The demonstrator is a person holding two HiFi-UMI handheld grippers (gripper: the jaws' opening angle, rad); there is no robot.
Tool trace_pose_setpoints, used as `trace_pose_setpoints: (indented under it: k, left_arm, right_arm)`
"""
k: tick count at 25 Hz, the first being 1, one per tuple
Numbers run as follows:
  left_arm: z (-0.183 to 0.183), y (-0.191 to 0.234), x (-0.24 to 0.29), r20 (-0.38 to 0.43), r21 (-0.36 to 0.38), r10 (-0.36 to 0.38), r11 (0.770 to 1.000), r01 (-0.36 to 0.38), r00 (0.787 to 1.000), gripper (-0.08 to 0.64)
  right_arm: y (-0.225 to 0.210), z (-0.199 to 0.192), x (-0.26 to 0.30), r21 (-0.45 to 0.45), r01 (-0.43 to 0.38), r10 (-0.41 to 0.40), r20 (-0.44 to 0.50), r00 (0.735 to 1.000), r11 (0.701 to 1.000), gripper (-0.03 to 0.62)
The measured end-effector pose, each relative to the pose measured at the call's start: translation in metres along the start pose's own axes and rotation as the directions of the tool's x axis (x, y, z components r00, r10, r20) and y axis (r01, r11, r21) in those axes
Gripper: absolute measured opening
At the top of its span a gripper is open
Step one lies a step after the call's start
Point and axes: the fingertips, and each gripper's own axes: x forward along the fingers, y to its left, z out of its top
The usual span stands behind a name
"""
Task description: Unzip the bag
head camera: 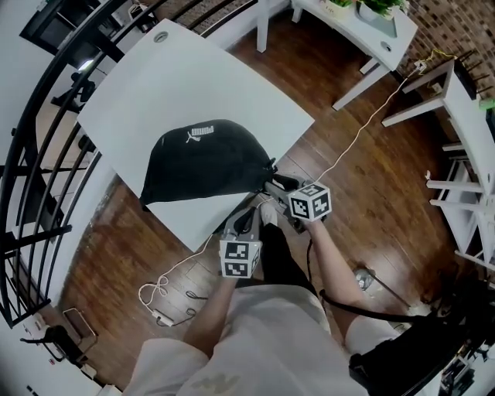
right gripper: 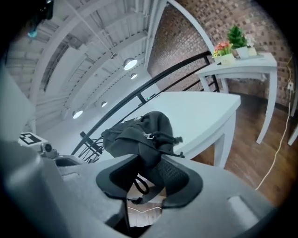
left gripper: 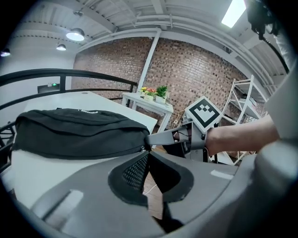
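A black waist bag [head camera: 205,158] with a white logo lies on the white table [head camera: 193,69], its right end at the table's near corner. My right gripper [head camera: 272,184] is at that end. In the right gripper view the bag's [right gripper: 139,132] end fabric and a small cord loop [right gripper: 139,182] lie between the jaws of the right gripper [right gripper: 149,162], which stand apart. My left gripper [head camera: 249,216] is just below the table edge, shut with nothing between its jaws. From the left gripper [left gripper: 148,157] view, the bag [left gripper: 74,130] stretches to the left.
A white side table with potted plants [head camera: 371,23] stands at the back right, and white shelving [head camera: 464,155] at the far right. A white cable [head camera: 356,143] runs over the wooden floor. A black railing [head camera: 46,131] curves round the table's left side.
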Motion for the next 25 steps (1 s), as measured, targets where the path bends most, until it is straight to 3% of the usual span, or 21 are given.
trace_pose_setpoints:
  k: [10, 16, 19, 23, 25]
  left_arm:
    - [-0.020, 0.003, 0.014, -0.068, -0.035, -0.023, 0.999, 0.020, 0.997, 0.019]
    - [-0.022, -0.011, 0.028, -0.085, -0.142, -0.113, 0.985, 0.100, 0.990, 0.184]
    - [-0.013, -0.006, 0.035, -0.054, -0.237, -0.089, 0.969, 0.074, 0.995, 0.210]
    - [-0.005, 0.001, 0.045, -0.020, -0.374, -0.077, 0.925, 0.064, 0.997, 0.214]
    - [-0.004, 0.004, 0.049, -0.023, -0.421, -0.076, 0.905, 0.059, 0.997, 0.177]
  right_arm:
    - [-0.001, -0.009, 0.015, -0.041, 0.012, -0.016, -0.092, 0.996, 0.999, 0.061]
    - [0.016, 0.007, -0.006, 0.039, -0.031, 0.034, -0.076, 0.997, 0.999, 0.057]
    - [0.027, 0.014, -0.013, 0.040, -0.048, 0.051, -0.075, 0.996, 0.998, 0.057]
    - [0.032, 0.013, -0.016, 0.042, -0.054, 0.057, -0.073, 0.996, 0.998, 0.057]
    - [0.033, 0.012, -0.016, 0.040, -0.047, 0.050, -0.074, 0.996, 0.998, 0.057]
